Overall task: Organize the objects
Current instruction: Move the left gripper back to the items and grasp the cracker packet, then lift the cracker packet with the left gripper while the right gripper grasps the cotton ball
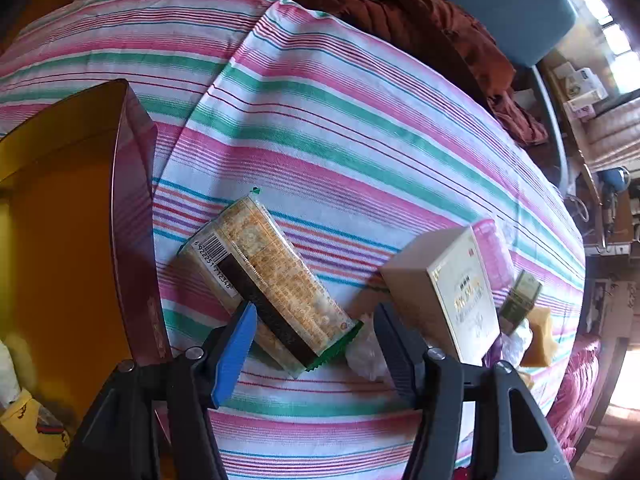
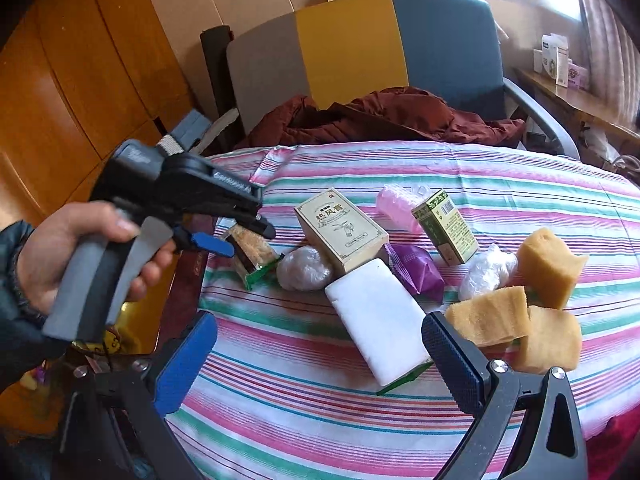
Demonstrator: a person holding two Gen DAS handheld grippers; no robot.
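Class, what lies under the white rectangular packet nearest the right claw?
Under the white rectangular packet shows the striped cloth and a green edge poking out below it. What that edge belongs to is covered.

The left wrist view looks steeply down, close over the striped worktop [image 1: 360,128]. The right wrist view slants across it from farther back. Both show the beige box [image 1: 460,292].

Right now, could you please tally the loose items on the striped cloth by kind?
Sponge blocks: 3
Printed cartons: 2
Clear plastic wads: 2
Snack packets: 2
White packet: 1
Pink roll: 1
Total: 11
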